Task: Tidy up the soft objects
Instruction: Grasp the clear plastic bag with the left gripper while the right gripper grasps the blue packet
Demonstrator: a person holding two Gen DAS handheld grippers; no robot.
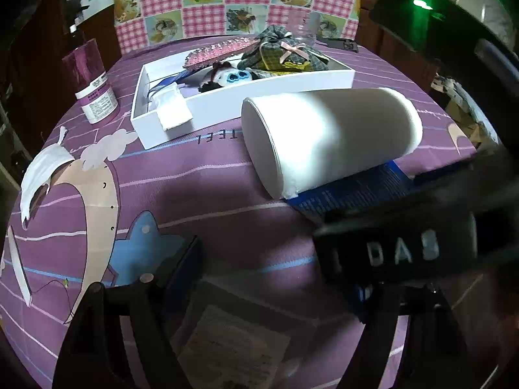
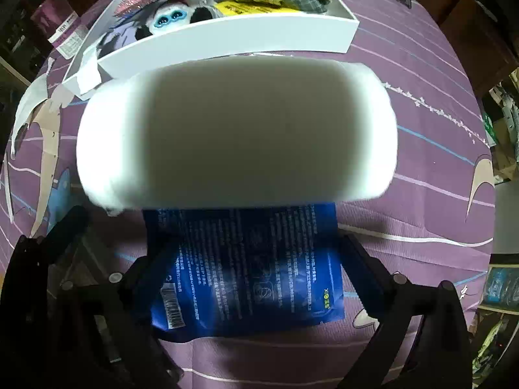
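A white soft roll (image 1: 331, 136) lies on its side on the purple tablecloth, resting partly on a blue printed pouch (image 1: 350, 191). In the right wrist view the roll (image 2: 236, 129) fills the middle and the blue pouch (image 2: 246, 269) lies between the fingers of my right gripper (image 2: 253, 259), which stands wide open around it without pinching. The right gripper also shows in the left wrist view (image 1: 399, 253). My left gripper (image 1: 259, 265) is open and empty, low over the cloth. A white tray (image 1: 246, 97) holds a plush toy (image 1: 227, 76), a plaid pouch with a pink bow (image 1: 285, 53) and a pink sequin item (image 1: 220, 50).
A purple jar (image 1: 92, 84) stands left of the tray. A clear glass (image 1: 303, 27) and a black object (image 1: 340, 43) sit behind it. A checked chair back (image 1: 233, 0) stands beyond the table. A glass plate (image 1: 227, 334) lies under my left gripper.
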